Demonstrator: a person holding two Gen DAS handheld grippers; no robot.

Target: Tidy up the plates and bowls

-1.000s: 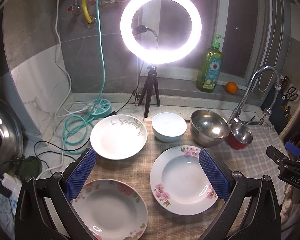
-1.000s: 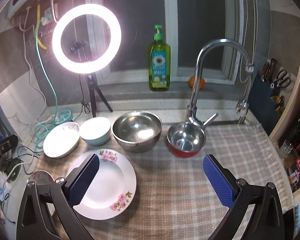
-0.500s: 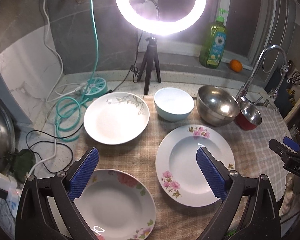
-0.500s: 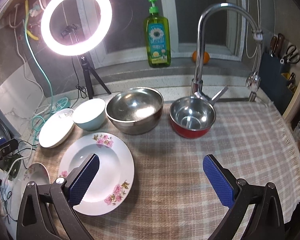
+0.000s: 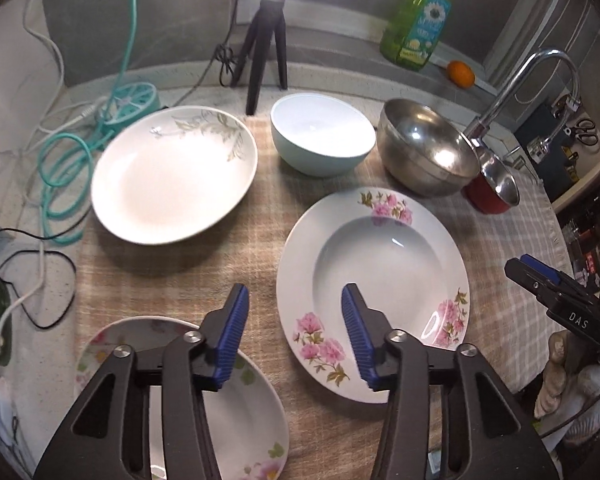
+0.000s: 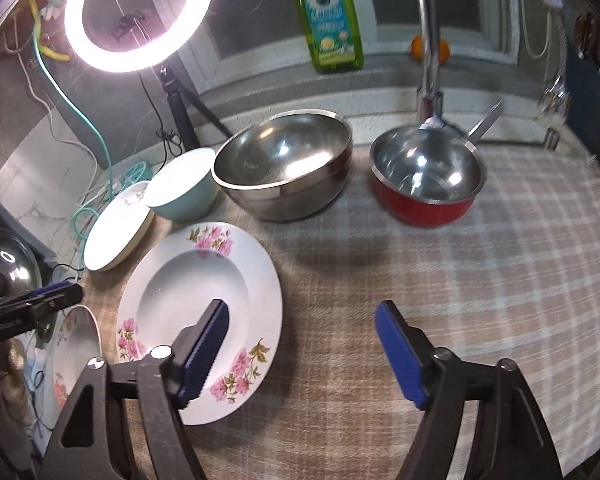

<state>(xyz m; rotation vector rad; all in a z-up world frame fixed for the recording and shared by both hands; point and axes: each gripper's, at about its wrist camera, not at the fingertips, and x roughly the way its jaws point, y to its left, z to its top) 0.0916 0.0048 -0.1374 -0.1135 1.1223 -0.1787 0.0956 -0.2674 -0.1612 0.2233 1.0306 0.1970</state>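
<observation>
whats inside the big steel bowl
The large stainless steel bowl looks empty: only bare shiny metal and reflections show inside. Its near wall hides a strip of the inside in both views.

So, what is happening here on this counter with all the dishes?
A person holds one pair of tongs in each hand above a checked cloth set with dishes. The left tongs and the right tongs have both just been closing, and neither grips anything. Both hang near the white deep plate with pink flowers, which lies untouched. The pale blue bowl, the large steel bowl and the red-sided steel pan stand behind it.
</observation>
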